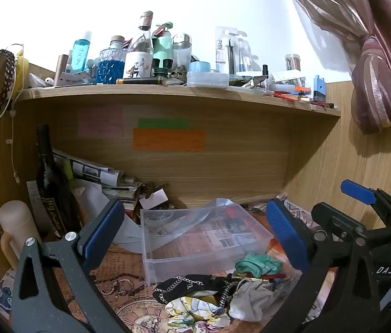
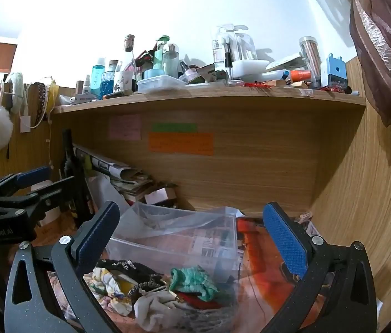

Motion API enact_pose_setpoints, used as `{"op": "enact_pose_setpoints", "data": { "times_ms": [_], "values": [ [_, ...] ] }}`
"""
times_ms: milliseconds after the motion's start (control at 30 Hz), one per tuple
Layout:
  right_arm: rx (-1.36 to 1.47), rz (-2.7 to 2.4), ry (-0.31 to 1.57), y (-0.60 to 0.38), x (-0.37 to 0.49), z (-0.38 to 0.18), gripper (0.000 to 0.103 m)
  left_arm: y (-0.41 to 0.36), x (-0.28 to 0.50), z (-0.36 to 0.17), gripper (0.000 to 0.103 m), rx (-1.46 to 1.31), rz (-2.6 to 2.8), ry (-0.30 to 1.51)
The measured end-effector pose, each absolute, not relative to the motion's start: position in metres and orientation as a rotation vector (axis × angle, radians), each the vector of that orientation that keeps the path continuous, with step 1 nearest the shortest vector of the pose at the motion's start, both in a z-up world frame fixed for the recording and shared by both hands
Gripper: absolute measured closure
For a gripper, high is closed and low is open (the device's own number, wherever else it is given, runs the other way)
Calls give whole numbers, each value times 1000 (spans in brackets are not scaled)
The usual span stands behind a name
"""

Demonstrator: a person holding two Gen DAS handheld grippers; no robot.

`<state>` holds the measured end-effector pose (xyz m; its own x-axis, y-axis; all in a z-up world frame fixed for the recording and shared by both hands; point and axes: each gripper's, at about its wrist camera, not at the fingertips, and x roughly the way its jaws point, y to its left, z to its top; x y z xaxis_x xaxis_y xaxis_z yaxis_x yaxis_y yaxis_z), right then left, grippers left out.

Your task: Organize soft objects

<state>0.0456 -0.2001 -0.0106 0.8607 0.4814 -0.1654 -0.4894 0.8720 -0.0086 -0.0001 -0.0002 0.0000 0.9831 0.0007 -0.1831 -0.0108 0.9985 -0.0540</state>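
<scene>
A pile of soft items lies on the desk in front of a clear plastic box [image 1: 203, 238]: a green scrunchie [image 1: 259, 267], a black piece with a chain [image 1: 187, 285], a floral yellow-white cloth [image 1: 195, 310] and a white-grey pouch [image 1: 251, 299]. My left gripper [image 1: 195, 233] is open and empty, above and behind the pile. My right gripper [image 2: 192, 238] is open and empty, over the same pile; there I see the green scrunchie [image 2: 192, 280], the floral cloth [image 2: 106, 283], the white pouch [image 2: 153, 308] and the box [image 2: 178, 236]. The right gripper also shows at the right edge of the left view [image 1: 362, 213].
A wooden shelf [image 1: 178, 94] crowded with bottles and boxes runs overhead. A dark wine bottle [image 1: 48, 177], rolled newspapers [image 1: 95, 172] and a beige cup [image 1: 15, 222] stand at the left. Wooden panels close the back and right. A tied curtain [image 1: 375, 88] hangs at the right.
</scene>
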Motion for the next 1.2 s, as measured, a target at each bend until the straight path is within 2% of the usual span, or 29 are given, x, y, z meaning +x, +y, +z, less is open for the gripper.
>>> {"op": "enact_pose_setpoints", "data": {
  "times_ms": [1200],
  "values": [
    [-23, 516, 172, -199, 46, -12, 0, 1, 6, -6, 0, -45, 4, 196]
  ]
}}
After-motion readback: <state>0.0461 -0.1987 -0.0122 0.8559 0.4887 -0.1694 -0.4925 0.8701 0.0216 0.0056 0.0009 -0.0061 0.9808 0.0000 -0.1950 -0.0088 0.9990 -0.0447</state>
